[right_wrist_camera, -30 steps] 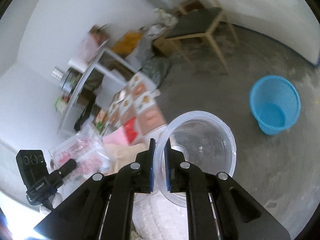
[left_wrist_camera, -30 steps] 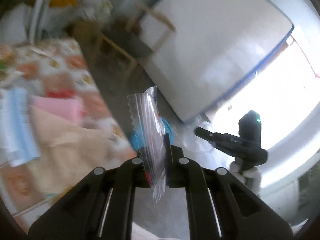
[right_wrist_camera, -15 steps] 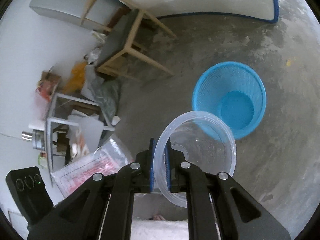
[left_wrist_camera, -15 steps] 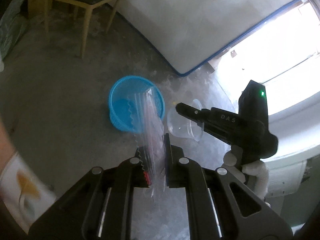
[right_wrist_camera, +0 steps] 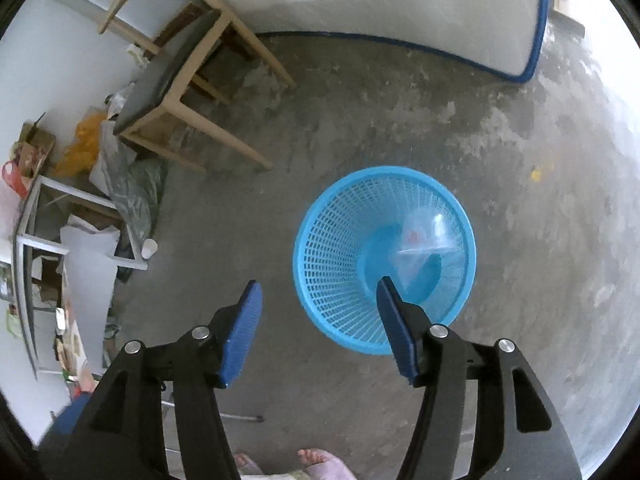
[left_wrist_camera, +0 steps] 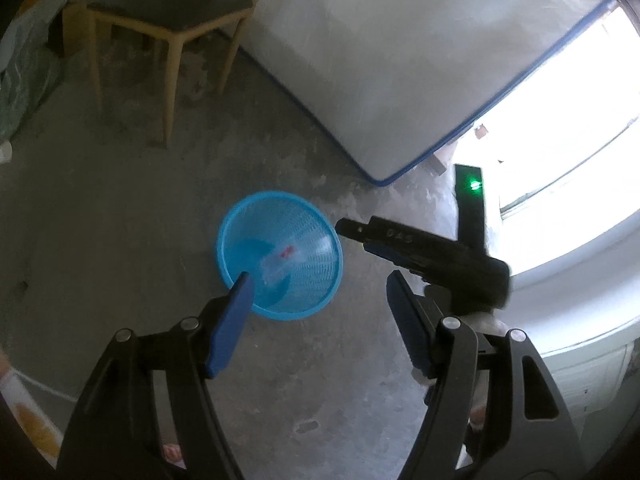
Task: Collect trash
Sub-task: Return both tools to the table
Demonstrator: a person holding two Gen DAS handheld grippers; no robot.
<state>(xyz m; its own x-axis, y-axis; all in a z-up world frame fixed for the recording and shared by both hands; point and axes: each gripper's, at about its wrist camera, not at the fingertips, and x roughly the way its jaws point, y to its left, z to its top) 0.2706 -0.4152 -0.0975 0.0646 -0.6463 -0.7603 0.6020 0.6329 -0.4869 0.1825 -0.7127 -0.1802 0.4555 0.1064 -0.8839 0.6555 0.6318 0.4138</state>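
Blue basket (right_wrist_camera: pixel 332 248), two clear wrappers (right_wrist_camera: pixel 424 240)

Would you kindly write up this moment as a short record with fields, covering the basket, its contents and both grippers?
container: blue mesh basket, upright on the concrete floor
contents: clear plastic trash, blurred, inside the basket; exact items cannot be told
left gripper: jaws opening, nothing between them, above the basket
right gripper: jaws opening, nothing between them, above the basket's near rim
nearby: wooden chair; white mattress with blue piping leaning upright
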